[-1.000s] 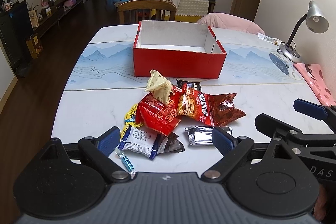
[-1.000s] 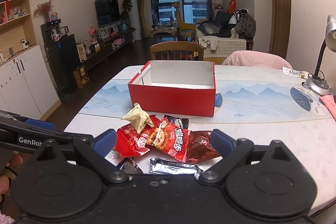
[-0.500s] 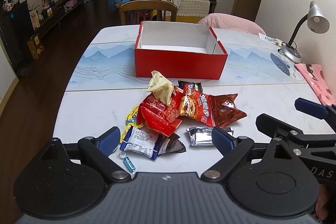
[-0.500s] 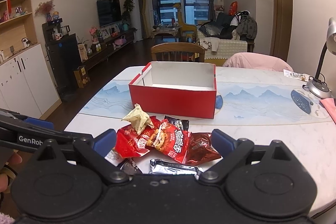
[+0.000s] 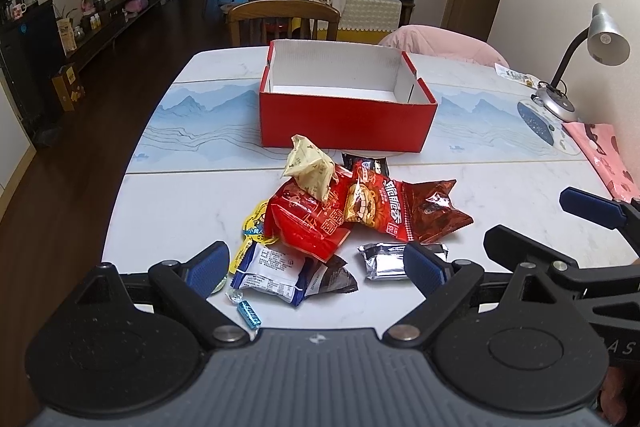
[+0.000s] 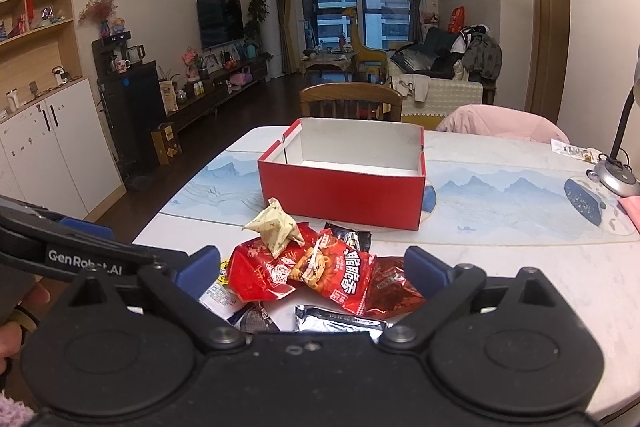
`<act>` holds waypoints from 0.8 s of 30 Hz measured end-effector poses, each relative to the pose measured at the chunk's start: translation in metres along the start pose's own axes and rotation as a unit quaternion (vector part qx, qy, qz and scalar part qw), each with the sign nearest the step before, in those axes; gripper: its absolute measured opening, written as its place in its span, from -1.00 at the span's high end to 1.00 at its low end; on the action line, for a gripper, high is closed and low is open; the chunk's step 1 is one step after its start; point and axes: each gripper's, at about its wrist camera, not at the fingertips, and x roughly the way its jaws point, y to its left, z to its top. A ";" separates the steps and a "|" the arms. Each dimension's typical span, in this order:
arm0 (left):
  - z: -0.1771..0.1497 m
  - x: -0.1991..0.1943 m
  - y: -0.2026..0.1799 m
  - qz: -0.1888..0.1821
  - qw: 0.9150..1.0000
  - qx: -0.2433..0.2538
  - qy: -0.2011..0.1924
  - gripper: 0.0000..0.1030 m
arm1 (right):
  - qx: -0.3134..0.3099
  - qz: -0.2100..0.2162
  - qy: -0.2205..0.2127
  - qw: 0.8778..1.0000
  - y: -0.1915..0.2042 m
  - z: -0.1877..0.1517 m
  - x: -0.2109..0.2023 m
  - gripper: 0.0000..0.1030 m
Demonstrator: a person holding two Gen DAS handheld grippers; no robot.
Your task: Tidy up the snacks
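In the left wrist view, my left gripper (image 5: 316, 265) is wide and empty, just before the snack pile (image 5: 344, 219) on the desk (image 5: 180, 211); the red box (image 5: 346, 103) behind is empty. In the right wrist view, my right gripper (image 6: 312, 269) is wide too. I judge sorting not started; next I must pick one packet.

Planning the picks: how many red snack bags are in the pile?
2. A plain red bag sits mid-pile under the cream packet; a red-and-brown bag lies to its right. Others may be hidden underneath.
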 end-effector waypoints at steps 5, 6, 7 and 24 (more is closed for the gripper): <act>0.002 0.009 0.008 0.006 1.000 -0.013 0.016 -0.83 | 0.000 0.004 0.008 1.000 0.002 0.000 0.005 -0.91; 0.002 0.010 0.011 0.007 1.000 -0.017 0.019 -0.83 | 0.000 0.004 0.009 1.000 0.002 0.000 0.007 -0.91; 0.003 0.012 0.012 0.008 1.000 -0.019 0.022 -0.83 | 0.000 0.005 0.010 1.000 0.002 0.000 0.008 -0.91; -0.004 0.059 0.056 0.037 0.995 -0.050 0.075 -0.83 | 0.065 0.009 0.100 0.993 -0.023 -0.008 0.064 -0.80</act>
